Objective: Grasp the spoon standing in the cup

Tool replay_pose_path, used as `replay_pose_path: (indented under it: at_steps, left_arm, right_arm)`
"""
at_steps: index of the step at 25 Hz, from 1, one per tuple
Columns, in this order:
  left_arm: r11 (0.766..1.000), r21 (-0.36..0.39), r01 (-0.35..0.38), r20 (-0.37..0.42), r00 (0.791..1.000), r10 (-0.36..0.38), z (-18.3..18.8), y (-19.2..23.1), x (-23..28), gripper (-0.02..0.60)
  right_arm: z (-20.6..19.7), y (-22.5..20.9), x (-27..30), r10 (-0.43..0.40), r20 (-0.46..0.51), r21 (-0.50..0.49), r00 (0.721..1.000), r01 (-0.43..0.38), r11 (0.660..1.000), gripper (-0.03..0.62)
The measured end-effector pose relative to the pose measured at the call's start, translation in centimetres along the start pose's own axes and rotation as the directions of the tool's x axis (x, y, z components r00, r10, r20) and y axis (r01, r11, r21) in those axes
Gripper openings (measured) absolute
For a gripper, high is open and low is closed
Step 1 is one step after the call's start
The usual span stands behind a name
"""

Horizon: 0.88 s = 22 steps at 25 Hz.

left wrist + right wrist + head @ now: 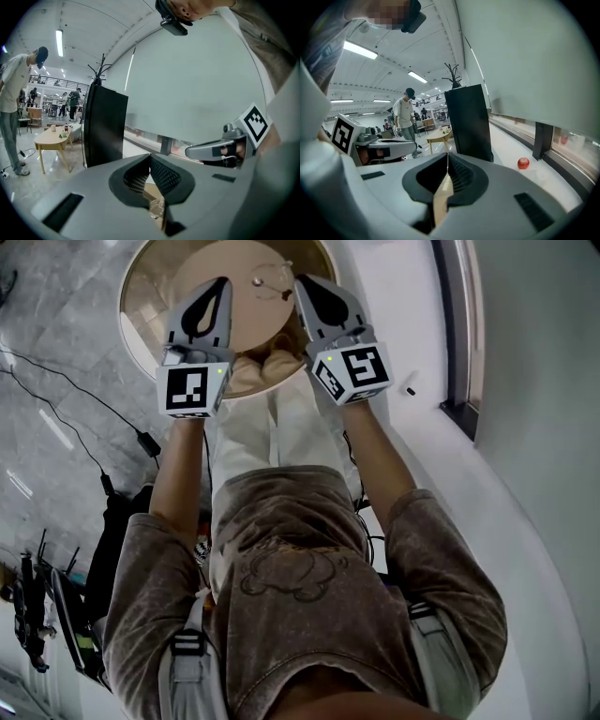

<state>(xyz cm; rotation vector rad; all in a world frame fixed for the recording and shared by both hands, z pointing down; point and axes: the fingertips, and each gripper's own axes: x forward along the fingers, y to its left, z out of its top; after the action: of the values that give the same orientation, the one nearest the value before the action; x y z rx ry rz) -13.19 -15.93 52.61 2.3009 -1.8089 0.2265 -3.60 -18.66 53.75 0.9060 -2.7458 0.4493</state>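
Nearly transparent, the cup [274, 279] stands on a round table [150, 296].

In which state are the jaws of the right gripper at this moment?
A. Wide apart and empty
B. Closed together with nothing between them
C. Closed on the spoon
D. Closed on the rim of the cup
B: in the right gripper view the jaws of the right gripper meet along one line with nothing between them, and the head view shows the cup standing on the round table, outside those jaws.
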Motion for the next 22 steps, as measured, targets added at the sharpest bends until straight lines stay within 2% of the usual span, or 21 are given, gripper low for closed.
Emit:
replay_pose_path:
  at_steps: [4,8,18,19,20,22]
  left_arm:
    - [1.000,0.012,0.002,0.005,1.000,-0.002,-1.0,-0.6,0.3,0.018]
    - [1.000,-0.023,-0.015,0.015,1.000,0.016,-1.3,-0.6,0.6,0.018]
    - [0.999,-0.036,-0.020,0.001,1.000,0.021,-2.6,-0.9,1.4,0.018]
    - [0.999,-0.036,-0.021,-0.003,1.000,0.021,-2.7,-1.0,1.4,0.018]
    - [0.999,-0.036,-0.023,-0.005,1.000,0.023,-2.8,-1.1,1.3,0.018]
    - [0.999,-0.036,-0.027,-0.006,1.000,0.027,-2.7,-1.5,1.0,0.018]
  right_arm:
    - [-1.2,-0.5,-0.4,-0.004,-0.004,-0.006,1.000,0.004,1.000,0.020]
    - [-1.6,-0.6,-0.6,-0.008,-0.009,-0.006,1.000,0.008,1.000,0.020]
    - [-3.6,-1.3,0.2,-0.001,-0.044,0.018,0.999,0.002,1.000,0.027]
    - [-3.7,-1.3,0.2,0.001,-0.047,0.023,0.999,0.001,1.000,0.083]
    - [-3.9,-1.1,0.1,0.006,-0.050,0.031,0.999,-0.005,1.000,0.169]
    - [-4.0,-0.9,-0.2,0.022,-0.055,0.044,0.998,-0.020,0.999,0.236]
